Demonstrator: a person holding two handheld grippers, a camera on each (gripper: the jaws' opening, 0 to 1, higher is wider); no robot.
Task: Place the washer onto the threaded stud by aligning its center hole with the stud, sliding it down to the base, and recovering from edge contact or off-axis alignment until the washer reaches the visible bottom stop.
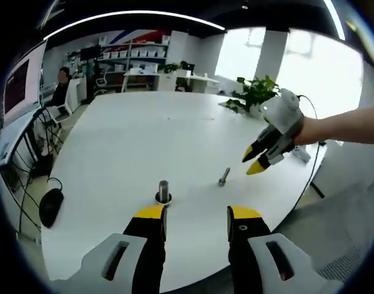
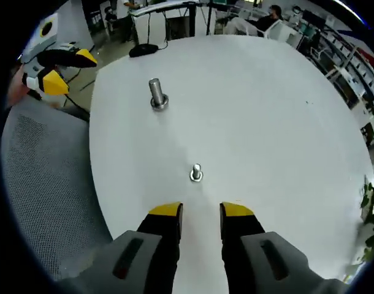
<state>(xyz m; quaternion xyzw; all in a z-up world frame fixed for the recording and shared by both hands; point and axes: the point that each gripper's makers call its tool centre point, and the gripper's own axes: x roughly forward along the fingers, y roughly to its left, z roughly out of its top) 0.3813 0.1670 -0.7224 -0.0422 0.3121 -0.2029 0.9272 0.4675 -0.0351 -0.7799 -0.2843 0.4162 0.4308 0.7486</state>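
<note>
On the white table (image 1: 144, 135) a thick grey threaded stud (image 1: 163, 190) stands upright with a metal ring, maybe the washer, around its foot (image 1: 163, 198). My left gripper (image 1: 197, 214) is open just short of it, with the stud ahead of the left jaw. To the right stands a small bolt (image 1: 224, 177). Beyond that, a hand holds my right gripper (image 1: 255, 162) above the table. In the right gripper view, my right gripper (image 2: 201, 212) is open and holds nothing. The small bolt (image 2: 196, 173) with its flat base is just ahead, the stud (image 2: 156, 93) farther off, and the left gripper (image 2: 59, 70) off the table edge.
A grey mesh chair (image 2: 46, 184) is by the near table edge. A black mouse-like object (image 1: 51, 207) lies at the table's left rim. Cables hang beside it. A potted plant (image 1: 254, 93) stands beyond the far edge, with desks and shelves behind.
</note>
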